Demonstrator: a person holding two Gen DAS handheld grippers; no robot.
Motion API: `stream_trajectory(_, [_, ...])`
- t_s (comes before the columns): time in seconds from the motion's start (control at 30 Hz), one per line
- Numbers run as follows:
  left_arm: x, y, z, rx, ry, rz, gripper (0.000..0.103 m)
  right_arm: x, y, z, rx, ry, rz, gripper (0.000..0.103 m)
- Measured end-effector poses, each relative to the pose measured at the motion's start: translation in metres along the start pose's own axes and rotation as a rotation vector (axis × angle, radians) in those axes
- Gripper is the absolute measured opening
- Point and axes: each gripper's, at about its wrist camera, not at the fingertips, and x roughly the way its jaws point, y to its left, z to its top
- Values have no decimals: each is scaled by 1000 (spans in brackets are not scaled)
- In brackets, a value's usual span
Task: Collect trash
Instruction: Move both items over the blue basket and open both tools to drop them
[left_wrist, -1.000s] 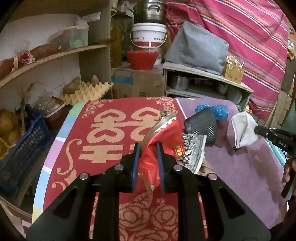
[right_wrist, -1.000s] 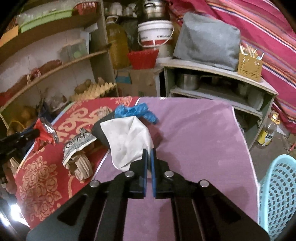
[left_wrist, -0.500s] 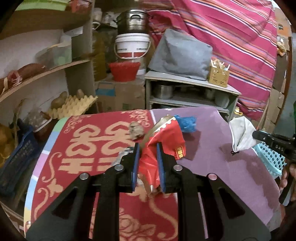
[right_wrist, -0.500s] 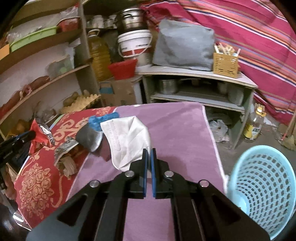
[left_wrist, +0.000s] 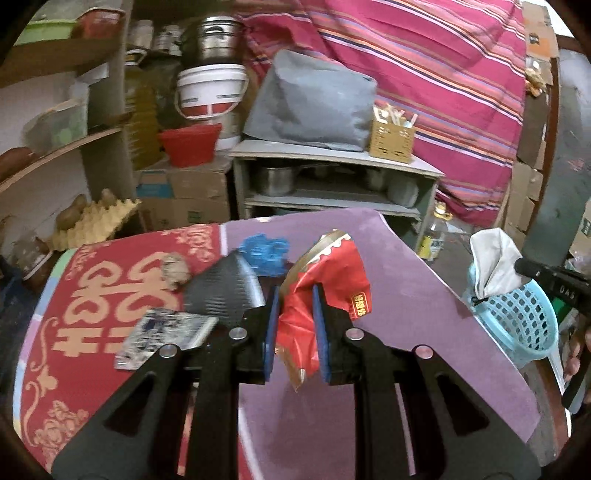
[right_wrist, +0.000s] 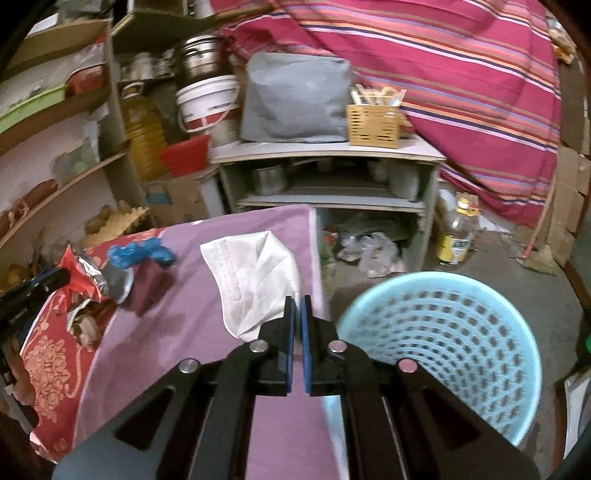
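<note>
My left gripper (left_wrist: 294, 295) is shut on a red crumpled snack wrapper (left_wrist: 325, 280) and holds it above the purple tablecloth (left_wrist: 406, 295). My right gripper (right_wrist: 297, 301) is shut on a white face mask (right_wrist: 255, 273), held at the table's right edge next to the light blue trash basket (right_wrist: 443, 347). In the left wrist view the mask (left_wrist: 493, 264) hangs over the basket (left_wrist: 517, 321). In the right wrist view the red wrapper (right_wrist: 83, 275) shows at far left.
On the table lie a blue crumpled piece (left_wrist: 264, 249), a black bag (left_wrist: 225, 288), a printed wrapper (left_wrist: 166, 336) and a brown lump (left_wrist: 175, 267). A grey shelf unit (left_wrist: 332, 177) stands behind the table. A bottle (right_wrist: 458, 232) stands on the floor.
Both grippers have swung right with their loads. The basket has come into full view under the right gripper, and the mask now hangs at the table's edge beside it.
</note>
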Motion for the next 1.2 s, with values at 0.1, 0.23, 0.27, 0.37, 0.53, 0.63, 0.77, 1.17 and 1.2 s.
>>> stream_trajectory(0.1, [9,-20,-1,15,11,-19,17,-4,-23,-1,28,2,-25,4])
stream_trajectory(0.23, [15,-49,-2,37,14,-47,16,-15,-58,-5,55,-7,-81,4])
stream_trajectory(0.27, [16,-57,-1,44,16,-56,16,-17,-65,-5,64,-10,-86,4])
stream_trajectory(0.37, [19,-82,2,67,15,-78,16,-26,-86,-6,105,-24,-98,4])
stream_trajectory(0.53, [24,-123,7,89,18,-135,16,-35,-109,-6,139,-29,-127,4])
stream_trajectory(0.63, [31,-151,11,107,28,-160,16,-35,-112,-7,131,-19,-128,4])
stream_trajectory(0.77, [36,-186,15,122,33,-198,16,-35,-120,-7,145,-17,-129,4])
stream_trajectory(1.17, [63,-265,9,146,73,-272,16,-43,-159,-12,188,-21,-222,4])
stream_trajectory(1.2, [65,-268,9,143,77,-276,16,-44,-162,-12,196,-24,-224,4])
